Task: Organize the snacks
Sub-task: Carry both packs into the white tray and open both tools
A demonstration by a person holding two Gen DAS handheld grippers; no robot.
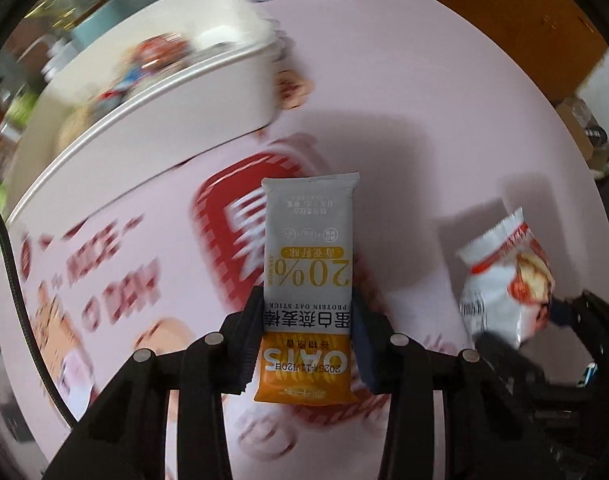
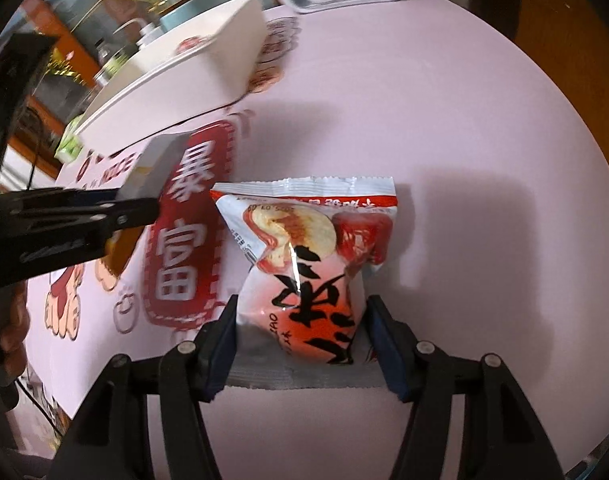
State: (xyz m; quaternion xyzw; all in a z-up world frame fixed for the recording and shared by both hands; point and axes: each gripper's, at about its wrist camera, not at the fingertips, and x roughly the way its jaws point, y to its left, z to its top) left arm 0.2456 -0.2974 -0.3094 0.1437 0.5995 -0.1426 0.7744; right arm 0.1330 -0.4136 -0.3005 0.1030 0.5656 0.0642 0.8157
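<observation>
Clamping oat stick [image 1: 309,280], jujube packet [image 2: 308,276].

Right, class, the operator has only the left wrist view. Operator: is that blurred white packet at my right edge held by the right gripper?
Observer: Yes. The right wrist view shows the right gripper shut on the red-and-white packet, with one of its fingers on each side.
Operator: What is printed on it?
Observer: Large black brush characters, and above them a picture of pale slices and a red fruit.
Operator: Anything beyond the box? My view is too blurred there.
Observer: A pump bottle stands beyond the white box.
</observation>
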